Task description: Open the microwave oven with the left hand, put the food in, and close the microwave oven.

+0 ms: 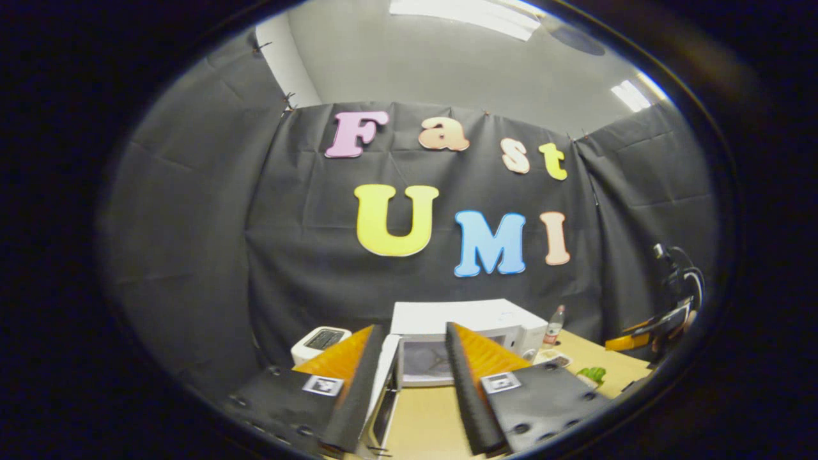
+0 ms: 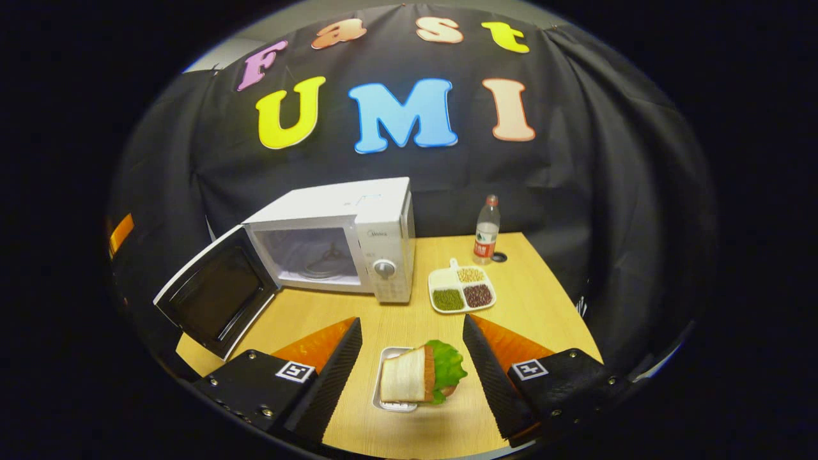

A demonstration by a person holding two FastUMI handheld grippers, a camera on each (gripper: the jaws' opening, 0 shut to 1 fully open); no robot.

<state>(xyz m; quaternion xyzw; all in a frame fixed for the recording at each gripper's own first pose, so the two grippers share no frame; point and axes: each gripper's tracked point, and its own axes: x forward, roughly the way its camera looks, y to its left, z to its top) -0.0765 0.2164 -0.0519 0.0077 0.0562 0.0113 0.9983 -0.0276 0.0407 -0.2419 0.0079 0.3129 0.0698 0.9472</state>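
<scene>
The microwave oven (image 2: 332,243) stood with its door (image 2: 214,294) swung wide, ahead and left of the right tongs (image 2: 412,358), whose jaws gaped empty either side of the sandwich (image 2: 418,374) on its small tray (image 2: 391,383). The left tongs (image 1: 409,370) were likewise spread, holding nothing. A loose or lopsided pinch might have shed the lettuce or tipped the tray off the bench (image 2: 543,306).

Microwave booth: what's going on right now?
The microwave sits on the table with its door swung wide open and the cavity looks empty. The right gripper hangs with jaws open on either side of the sandwich on its small tray, not yet gripping it. The left gripper, jaws open too, holds nothing and faces the open microwave. So: door opened, food still outside.
</scene>
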